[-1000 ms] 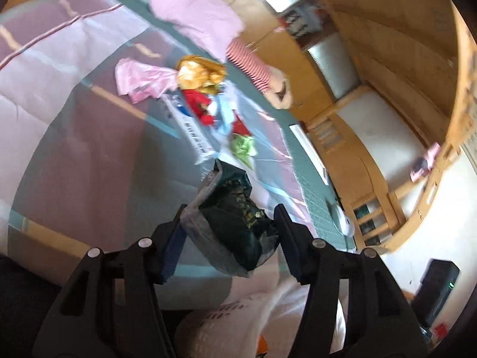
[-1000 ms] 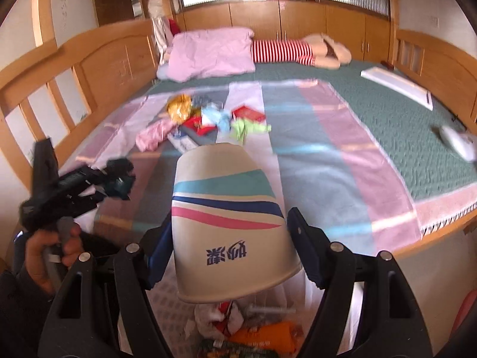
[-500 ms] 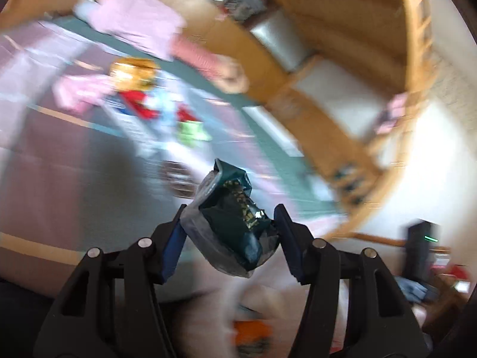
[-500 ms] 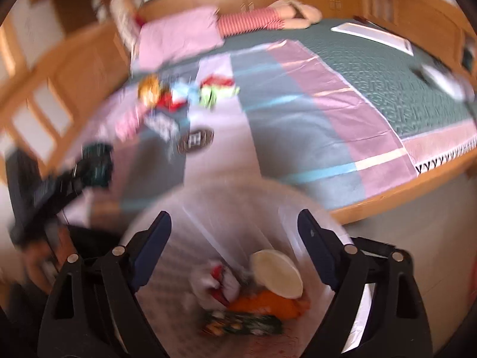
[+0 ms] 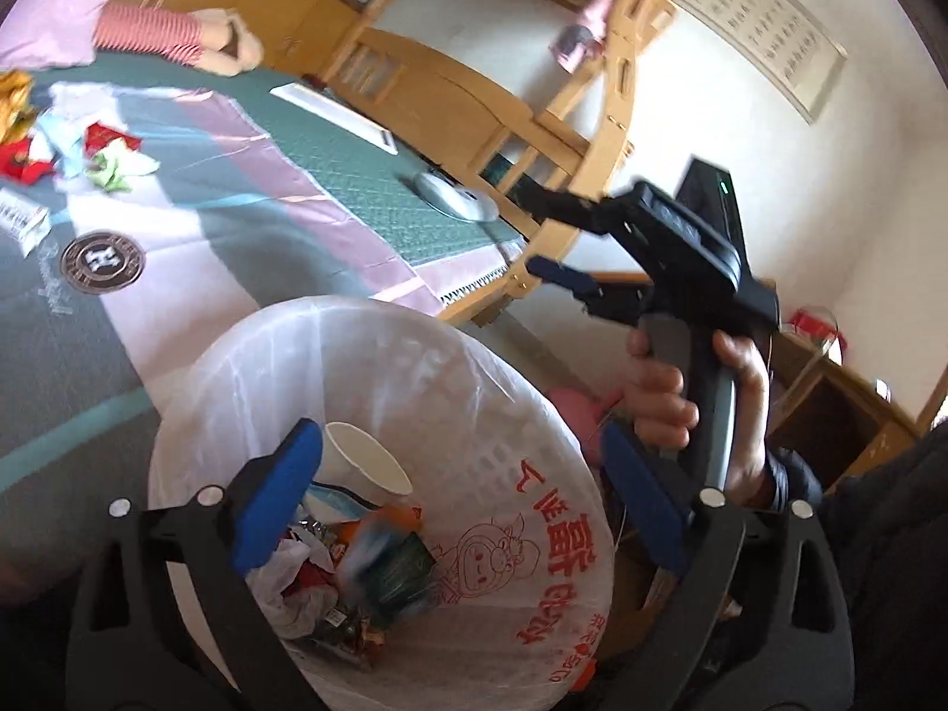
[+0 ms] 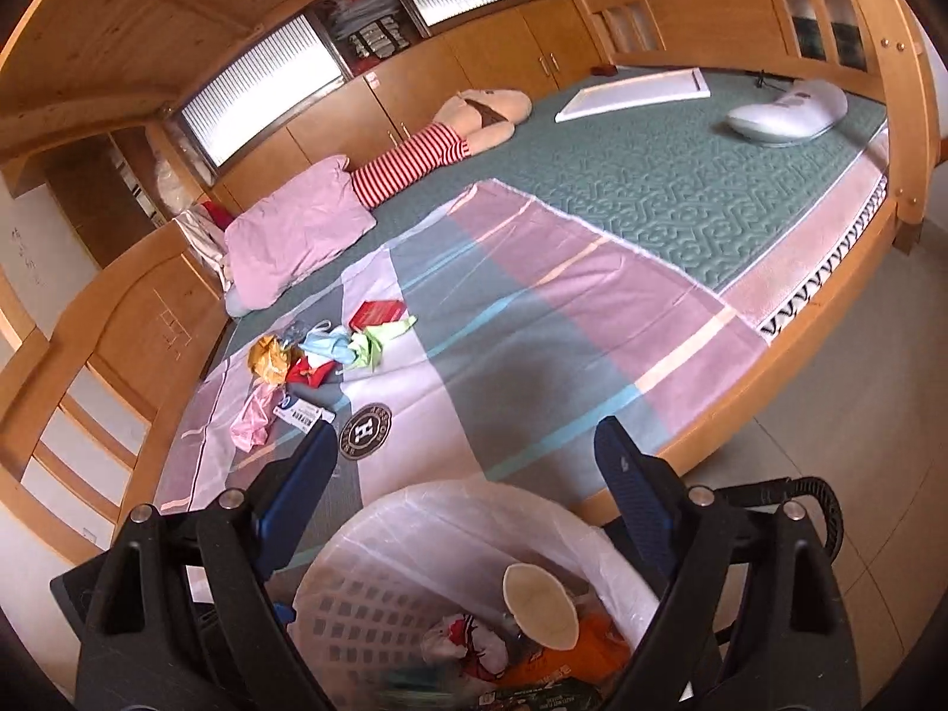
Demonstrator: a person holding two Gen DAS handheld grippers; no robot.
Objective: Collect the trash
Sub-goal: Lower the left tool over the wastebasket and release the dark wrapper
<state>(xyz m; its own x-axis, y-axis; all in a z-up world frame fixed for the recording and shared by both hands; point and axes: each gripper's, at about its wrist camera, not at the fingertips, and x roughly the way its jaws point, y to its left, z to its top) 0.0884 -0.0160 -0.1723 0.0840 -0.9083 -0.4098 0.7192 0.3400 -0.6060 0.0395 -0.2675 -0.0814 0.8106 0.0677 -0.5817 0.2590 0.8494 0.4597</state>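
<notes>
1. The left gripper hangs over a white bin lined with a clear plastic bag printed with red characters. Its blue-padded jaws have just sprung wide apart, and no pad touches anything.
2. Below that gripper, a dark green wrapper shows as a blur inside the bin, clear of both pads.
3. Also in the bin lie a paper cup on its side, an orange packet and crumpled white and red scraps.
4. The right gripper also has its jaws spread wide, and they have just been opening. Nothing sits between them. It points across the bin's far rim toward the bed.
5. In the left wrist view, a hand grips the handle of the right gripper, to the right of the bin.
6. More trash is left on the bed, on a pink, grey and white striped sheet: a gold wrapper, a red packet, green paper, light blue plastic, a pink bag and a white labelled packet. These lie close together, well apart from the bin.
7. A round dark logo is printed on the sheet between the pile and the bin.
8. Farther back lie a pink pillow, a striped doll, a white board and a white device.
</notes>
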